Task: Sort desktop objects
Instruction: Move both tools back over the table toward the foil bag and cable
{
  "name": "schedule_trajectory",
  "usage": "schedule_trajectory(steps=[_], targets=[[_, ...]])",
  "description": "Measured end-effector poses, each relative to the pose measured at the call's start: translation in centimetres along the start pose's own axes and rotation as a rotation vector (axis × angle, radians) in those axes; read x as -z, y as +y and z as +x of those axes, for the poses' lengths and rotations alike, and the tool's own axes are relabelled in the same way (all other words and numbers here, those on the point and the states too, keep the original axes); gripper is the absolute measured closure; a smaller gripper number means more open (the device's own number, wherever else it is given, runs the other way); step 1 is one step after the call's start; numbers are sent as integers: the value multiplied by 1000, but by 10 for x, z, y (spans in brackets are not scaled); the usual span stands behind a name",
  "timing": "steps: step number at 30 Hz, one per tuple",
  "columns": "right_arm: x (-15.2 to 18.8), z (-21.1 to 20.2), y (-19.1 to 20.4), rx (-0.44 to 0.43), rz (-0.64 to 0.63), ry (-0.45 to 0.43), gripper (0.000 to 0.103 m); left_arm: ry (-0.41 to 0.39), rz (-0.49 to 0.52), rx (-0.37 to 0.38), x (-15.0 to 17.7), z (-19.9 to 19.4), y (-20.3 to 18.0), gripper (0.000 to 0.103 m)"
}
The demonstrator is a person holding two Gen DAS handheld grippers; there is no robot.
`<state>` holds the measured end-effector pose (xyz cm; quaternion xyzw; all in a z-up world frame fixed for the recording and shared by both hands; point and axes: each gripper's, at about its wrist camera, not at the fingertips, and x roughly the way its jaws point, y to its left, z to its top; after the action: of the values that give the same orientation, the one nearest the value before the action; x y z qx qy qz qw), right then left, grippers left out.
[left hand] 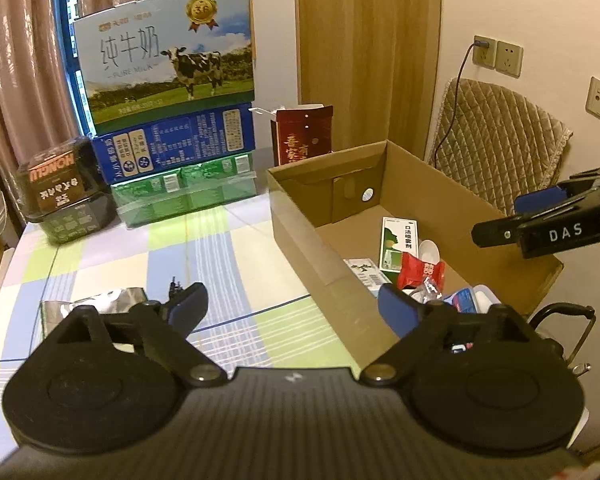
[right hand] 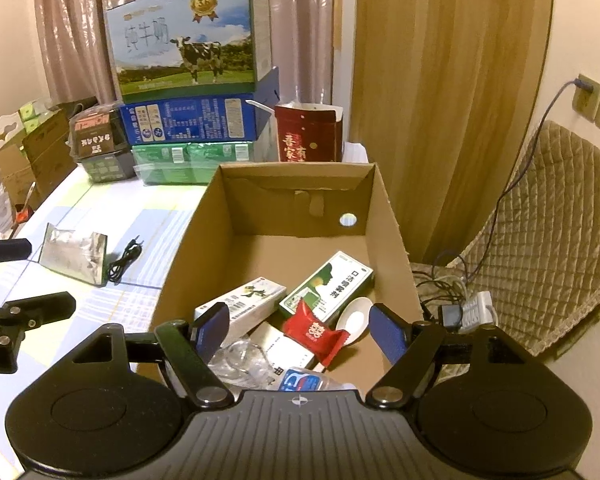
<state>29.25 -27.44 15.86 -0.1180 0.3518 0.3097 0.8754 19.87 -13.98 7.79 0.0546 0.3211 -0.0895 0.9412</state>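
An open cardboard box (right hand: pixel 188 236) (left hand: pixel 300 236) stands on the checked tablecloth. Inside lie a green-and-white medicine carton (right hand: pixel 326 284) (left hand: pixel 398 244), a second white carton (right hand: pixel 240 308), a red snack packet (right hand: pixel 314 332) (left hand: pixel 420 274), a white spoon (right hand: pixel 354 318) and clear plastic wrap (right hand: pixel 240 360). My right gripper (right hand: pixel 300 330) is open and empty above the box's near end. My left gripper (left hand: pixel 294 306) is open and empty over the box's left wall. A silver foil pouch (right hand: pixel 74 256) (left hand: pixel 96 300) and a black cable (right hand: pixel 126 260) lie on the cloth left of the box.
Stacked milk cartons (left hand: pixel 168 80), a black tin (left hand: pixel 64 188) and a red gift box (left hand: pixel 302 132) stand at the back of the table. A quilted chair (right hand: pixel 556 240) with a power strip (right hand: pixel 474 308) is to the right. The right gripper shows in the left wrist view (left hand: pixel 540 216).
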Motion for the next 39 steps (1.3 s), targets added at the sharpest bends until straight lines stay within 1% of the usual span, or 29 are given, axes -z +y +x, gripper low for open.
schedule_trajectory(steps=[5, 11, 16, 22, 25, 29, 39], targets=[[-1, -9, 14, -3, -24, -6, 25, -16, 7, -1, 5, -18, 12, 1], [-3, -20, 34, -19, -58, -17, 21, -20, 16, -28, 13, -38, 32, 1], [-6, -27, 53, -28, -89, -32, 11, -29, 10, -57, 24, -56, 52, 1], [-7, -29, 76, -46, -127, -37, 3, -18, 18, -104, 41, -74, 79, 1], [-8, -29, 87, -49, -146, -41, 2, -9, 13, -128, 49, -82, 94, 1], [-9, -29, 99, -71, -160, -37, 2, 3, 4, -128, 59, -93, 112, 1], [-8, -22, 133, -110, -233, -28, 2, 21, 4, -174, 83, -112, 151, 1]])
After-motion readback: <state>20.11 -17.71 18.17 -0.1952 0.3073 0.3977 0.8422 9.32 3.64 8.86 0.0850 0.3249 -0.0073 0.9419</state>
